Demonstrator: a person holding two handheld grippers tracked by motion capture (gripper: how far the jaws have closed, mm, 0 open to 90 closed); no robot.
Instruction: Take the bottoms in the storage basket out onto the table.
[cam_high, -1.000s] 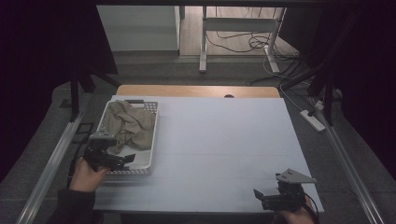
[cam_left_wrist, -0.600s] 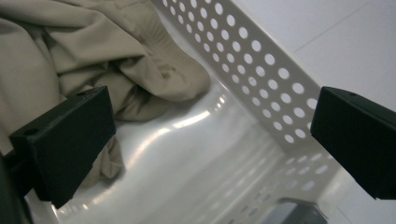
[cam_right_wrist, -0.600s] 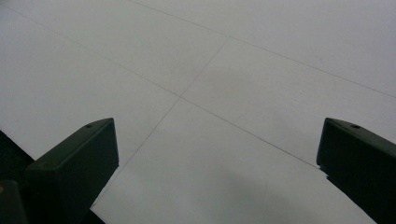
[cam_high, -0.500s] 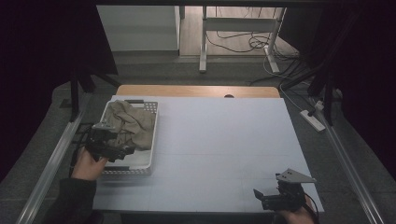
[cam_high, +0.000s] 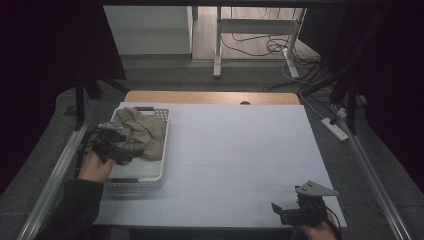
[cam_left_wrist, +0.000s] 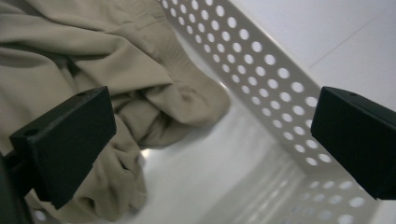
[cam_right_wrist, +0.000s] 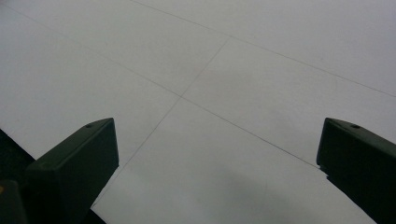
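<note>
High view: white perforated basket (cam_high: 150, 175) sits at the left side of the white table (cam_high: 240, 150), long axis running from the near edge toward the far edge, its far short end close to the strip of bare wood at the back. A crumpled beige cloth (cam_high: 142, 135) lies inside, bunched in the far half of the basket; the near half shows bare white floor. The cloth heap has no clear long axis; folds run in several directions. Left gripper (cam_high: 120, 155) is held over the basket's left wall, just beside the cloth's near-left edge, jaws pointing toward the basket interior. Left gripper view: jaws spread wide, nothing between them; beyond the gap are the cloth (cam_left_wrist: 116, 79) on the left, the bare basket floor in the middle, and the perforated side wall (cam_left_wrist: 261, 79) running diagonally on the right. Contact between the left jaw and the cloth cannot be judged. Right gripper (cam_high: 285, 212) rests low at the near right corner of the table, well apart from the basket, jaws pointing left. Right gripper view: jaws wide apart and empty, over plain table surface (cam_right_wrist: 210, 93) with thin seam lines
</note>
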